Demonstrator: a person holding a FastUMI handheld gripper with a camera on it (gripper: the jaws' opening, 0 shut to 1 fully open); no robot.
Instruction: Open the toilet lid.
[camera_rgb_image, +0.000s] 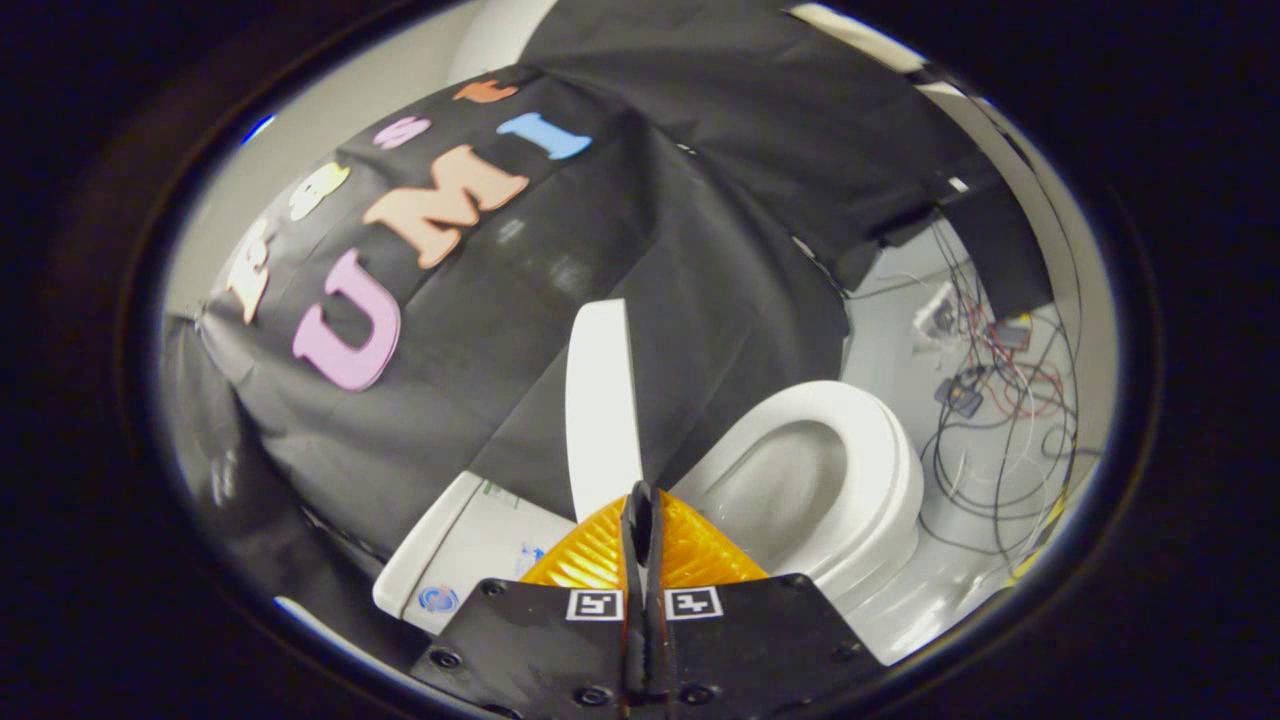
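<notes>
White lid upright beyond closed fingers

1. The gripper points forward with its two fingers drawn together, tips meeting and no visible gap between them.
2. Nothing sits between the fingers; they press only on each other.
3. The view is rolled to one side, so the gripper is held tilted.
4. Each finger base carries a square marker.

One toilet, one raised lid, one tank, one gripper with two fingers pressed together
</notes>
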